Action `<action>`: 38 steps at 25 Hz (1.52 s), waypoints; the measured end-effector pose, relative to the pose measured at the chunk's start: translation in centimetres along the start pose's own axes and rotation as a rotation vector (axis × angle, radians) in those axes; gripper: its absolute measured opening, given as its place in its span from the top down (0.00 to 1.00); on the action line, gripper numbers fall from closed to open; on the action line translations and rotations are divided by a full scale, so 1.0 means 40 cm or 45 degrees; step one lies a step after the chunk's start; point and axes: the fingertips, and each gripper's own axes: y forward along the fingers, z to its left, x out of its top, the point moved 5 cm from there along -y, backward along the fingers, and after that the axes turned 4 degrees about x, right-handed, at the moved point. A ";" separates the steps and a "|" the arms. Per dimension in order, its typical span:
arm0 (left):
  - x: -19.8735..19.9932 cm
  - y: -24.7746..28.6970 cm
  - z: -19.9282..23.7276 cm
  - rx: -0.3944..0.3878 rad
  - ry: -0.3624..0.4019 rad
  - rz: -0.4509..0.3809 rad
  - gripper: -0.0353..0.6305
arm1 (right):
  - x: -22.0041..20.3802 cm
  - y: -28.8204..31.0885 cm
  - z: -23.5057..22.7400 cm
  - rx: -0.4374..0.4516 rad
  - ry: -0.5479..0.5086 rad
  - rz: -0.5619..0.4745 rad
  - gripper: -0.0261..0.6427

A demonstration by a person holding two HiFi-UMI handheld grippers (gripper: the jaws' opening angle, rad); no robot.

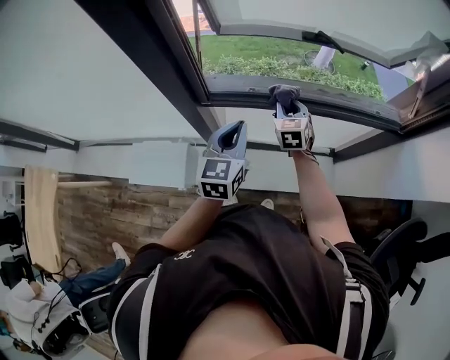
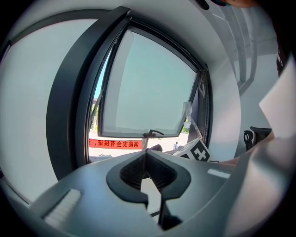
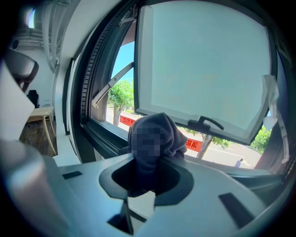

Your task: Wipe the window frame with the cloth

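A dark grey cloth (image 1: pixel 283 91) is bunched in my right gripper (image 1: pixel 285 103), which is shut on it and presses it against the bottom rail of the dark window frame (image 1: pixel 239 83). In the right gripper view the cloth (image 3: pixel 152 136) bulges out between the jaws, right in front of the frame's lower rail (image 3: pixel 99 139). My left gripper (image 1: pixel 232 132) hangs lower and to the left, off the frame, shut with nothing in it. In the left gripper view its ribbed pads (image 2: pixel 138 167) meet, with the frame's left upright (image 2: pixel 69 115) ahead.
The glass sash (image 1: pixel 316 17) is tilted outward, with a black handle (image 3: pixel 206 124) on its lower edge and a stay arm (image 3: pixel 108 85) at the side. A black office chair (image 1: pixel 401 246) stands right. A wooden board (image 1: pixel 41 211) and a seated person (image 1: pixel 84 281) are left.
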 end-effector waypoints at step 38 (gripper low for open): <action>-0.017 0.102 -0.134 -0.148 0.033 0.041 0.93 | -0.234 -0.191 -0.488 -0.450 0.357 0.148 0.83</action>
